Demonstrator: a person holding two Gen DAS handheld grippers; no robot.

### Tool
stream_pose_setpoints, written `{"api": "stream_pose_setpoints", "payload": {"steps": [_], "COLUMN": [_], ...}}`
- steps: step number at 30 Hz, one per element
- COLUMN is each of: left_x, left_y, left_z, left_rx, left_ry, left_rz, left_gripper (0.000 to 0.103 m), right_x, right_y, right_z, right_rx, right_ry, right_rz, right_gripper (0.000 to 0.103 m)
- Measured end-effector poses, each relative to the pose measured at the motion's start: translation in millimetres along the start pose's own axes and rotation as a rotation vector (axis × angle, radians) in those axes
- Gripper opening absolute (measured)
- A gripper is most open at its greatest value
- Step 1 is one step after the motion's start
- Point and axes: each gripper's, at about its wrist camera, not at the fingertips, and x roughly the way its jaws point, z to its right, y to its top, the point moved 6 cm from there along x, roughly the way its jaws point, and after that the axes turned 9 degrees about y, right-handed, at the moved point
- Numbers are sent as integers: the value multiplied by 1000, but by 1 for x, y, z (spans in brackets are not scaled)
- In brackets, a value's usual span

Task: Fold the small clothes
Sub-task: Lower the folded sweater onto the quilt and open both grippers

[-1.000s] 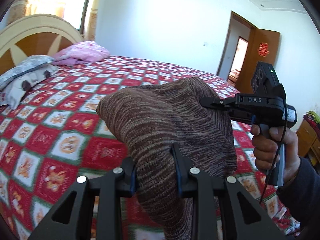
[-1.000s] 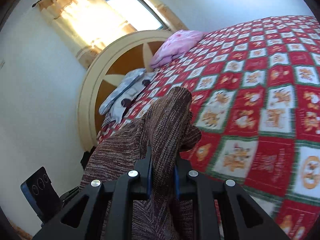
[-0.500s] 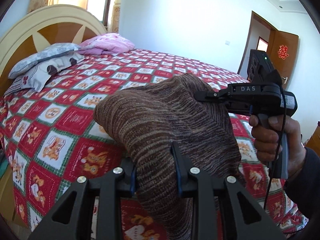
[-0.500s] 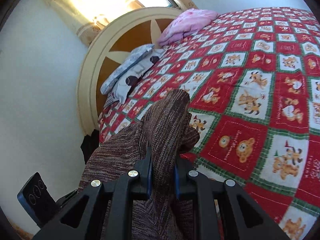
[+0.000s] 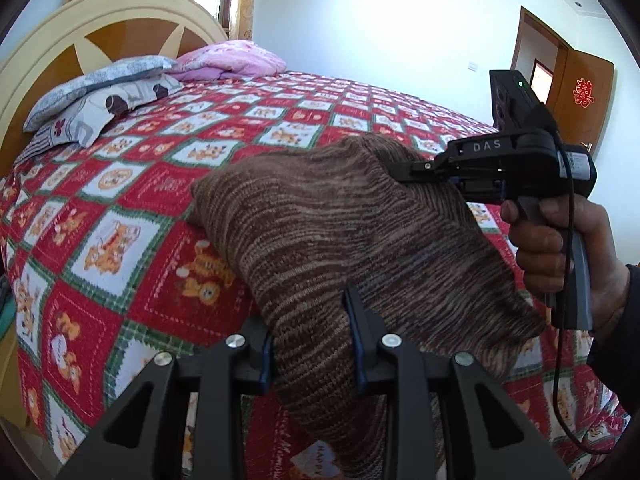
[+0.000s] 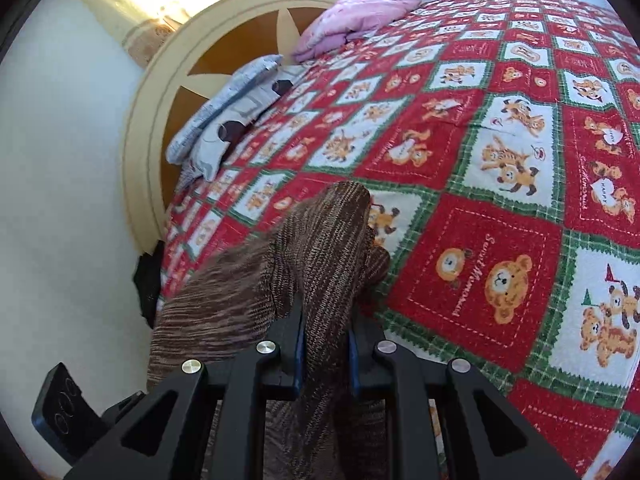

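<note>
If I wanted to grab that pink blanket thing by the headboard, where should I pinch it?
Probably pinch the pink blanket at its thick bunched fold on the side facing the bedspread, coming in from the foot of the bed. The headboard blocks the far side, and the patterned pillow crowds one end.

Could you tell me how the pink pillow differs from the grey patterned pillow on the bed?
The pink pillow is plain pink; the grey patterned pillow is grey-white with dark spots. The pink one lies farther along the headboard; the grey one sits nearer the bed's edge. Both rest against the headboard.
</note>
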Motion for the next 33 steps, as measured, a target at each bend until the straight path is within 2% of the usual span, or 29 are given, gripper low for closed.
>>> {"api": "stream_pose_setpoints", "payload": {"steps": [5,6,7,9,11,12,13,15,17,19,21,22,24,27,30,33], "left_x": [0,-3,-5,-19,-36,-46,-56,-59,-47,-27,-4,3,1,-7,-30,-55], "left_y": [-5,-4,-4,-1,5,9,16,23,27,23,11,4,-1,-2,-2,0], "left_z": [2,2,1,-1,-4,-7,-10,-14,-20,-28,-34,-37,-43,-43,-36,-27], "left_rx": [14,20,25,36,46,47,52,60,57,51,52,40,-30,-62,-67,-48], "left_ry": [17,34,45,57,81,106,140,181,227,283,326,319,277,253,234,214], "left_rz": [17,17,19,43,100,148,201,232,210,147,65,44,59,42,82,137], "left_gripper": [36,41,44,46,55,67,79,86,86,86,86,87,88,88,88,97], "right_x": [2,-3,-8,-27,-43,-52,-58,-67,-69,-67,-59,-55,-62,-79,-107,-131], "right_y": [-2,-1,0,0,-2,-6,-11,-31,-55,-78,-103,-111,-120,-131,-143,-150], "right_z": [2,2,2,-4,-16,-25,-34,-53,-59,-57,-39,-32,-27,-38,-62,-82], "right_rx": [-15,-16,-17,-53,-89,-114,-138,-183,-189,-174,-129,-111,-109,-102,-167,-224], "right_ry": [-38,-43,-55,-79,-71,-52,-32,11,36,46,-16,-37,-25,-67,-153,-241], "right_rz": [-1,11,24,78,110,121,127,104,53,17,-34,-54,-7,25,111,189], "right_gripper": [19,21,25,26,34,44,48,48,48,48,48,48,47,49,50,57]}}
